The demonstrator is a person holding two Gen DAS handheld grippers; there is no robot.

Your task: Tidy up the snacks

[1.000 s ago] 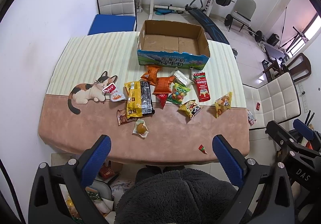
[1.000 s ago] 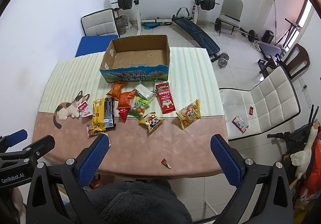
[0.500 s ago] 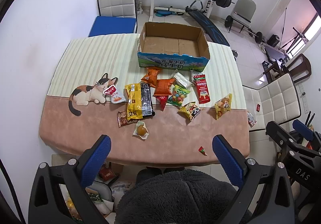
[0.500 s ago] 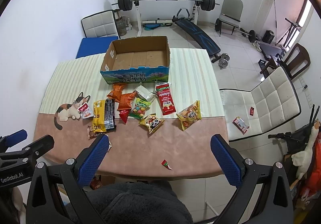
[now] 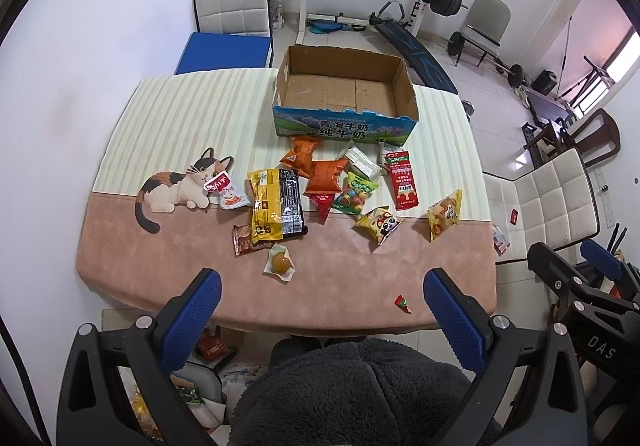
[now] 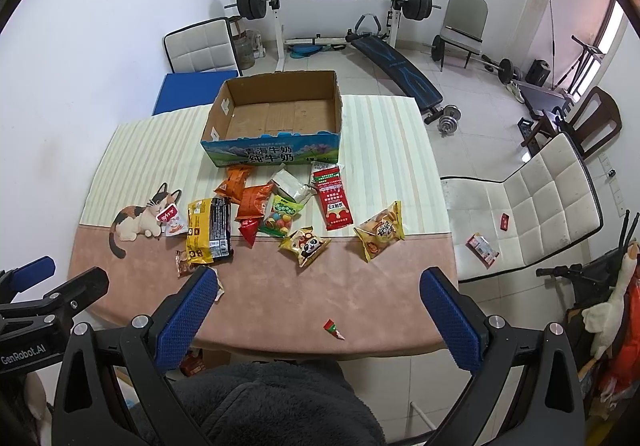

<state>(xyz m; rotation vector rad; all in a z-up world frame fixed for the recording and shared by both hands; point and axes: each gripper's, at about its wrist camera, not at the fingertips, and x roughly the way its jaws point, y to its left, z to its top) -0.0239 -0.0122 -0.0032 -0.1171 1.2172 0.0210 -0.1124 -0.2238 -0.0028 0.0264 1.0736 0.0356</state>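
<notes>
Cardboard: the open brown milk carton with the blue printed front (image 5: 346,98), at twelve o'clock on the cat-print tablecloth (image 5: 168,118), holds nothing. In the left wrist view, the loose snack packets (image 5: 320,186), about a dozen, lie scattered just before it, with a yellow-and-black bag (image 5: 276,204) at ten o'clock of the heap. Left gripper (image 5: 320,310) hangs over the near edge, fingers spread wide, empty.

Right wrist view: carton (image 6: 276,118) bare inside; right gripper (image 6: 316,310) likewise spread and empty. Judgement: sorting not begun; every packet remains.
</notes>
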